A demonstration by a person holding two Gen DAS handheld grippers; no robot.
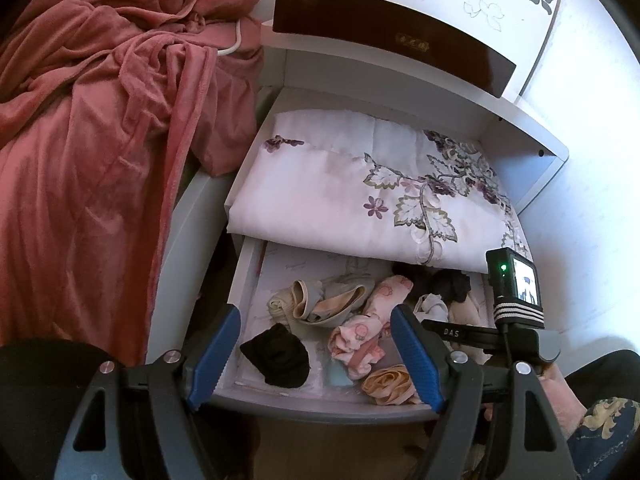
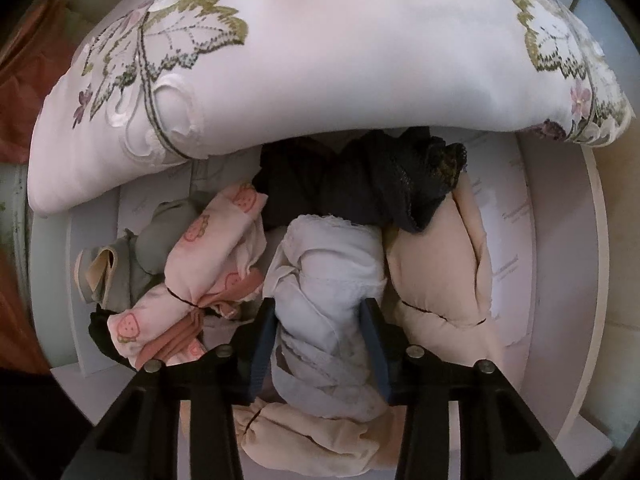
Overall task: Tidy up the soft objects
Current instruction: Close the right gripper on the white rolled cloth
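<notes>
the right gripper (image 2: pixel 320 320) is clenched on a pale blue-white garment (image 2: pixel 328 276) in the open drawer (image 1: pixel 240 276), its pads pressing the bundle from both sides. the cloth looks light, limp and easily crushed; i judge it will sag and trail when lifted, so a grip across the thick middle fold is safest. just left of the jaws lies a strawberry-print roll (image 2: pixel 216 248), just right a beige bundle (image 2: pixel 436 272), ahead a black lace piece (image 2: pixel 384 184); all crowd it and may drag along. a folded embroidered cover (image 2: pixel 320 60) overhangs ahead, so the free way out is upward. the left gripper (image 1: pixel 316 356) hovers released over the drawer's near edge.
</notes>
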